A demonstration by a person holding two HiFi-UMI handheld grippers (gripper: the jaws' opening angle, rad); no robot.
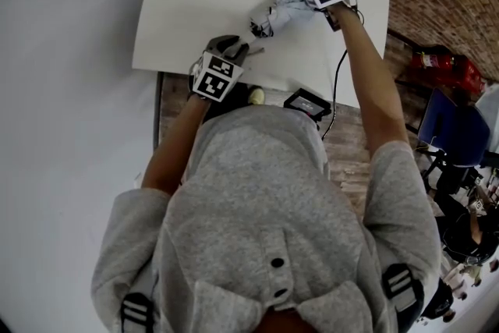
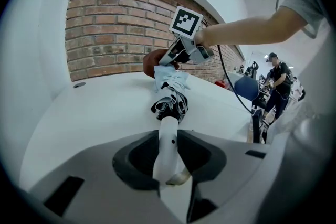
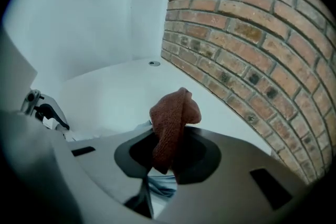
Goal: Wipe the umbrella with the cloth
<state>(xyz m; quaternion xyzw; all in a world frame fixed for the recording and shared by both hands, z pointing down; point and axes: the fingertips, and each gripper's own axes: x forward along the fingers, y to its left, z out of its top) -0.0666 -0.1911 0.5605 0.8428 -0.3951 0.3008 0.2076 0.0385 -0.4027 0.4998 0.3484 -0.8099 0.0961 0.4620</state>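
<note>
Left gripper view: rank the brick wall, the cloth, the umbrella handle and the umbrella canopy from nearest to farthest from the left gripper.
1. The umbrella handle, clamped in the left gripper, bottom centre.
2. The umbrella canopy, just ahead, centre.
3. The cloth, beyond it, held by the right gripper.
4. The brick wall, at the back, upper left.
</note>
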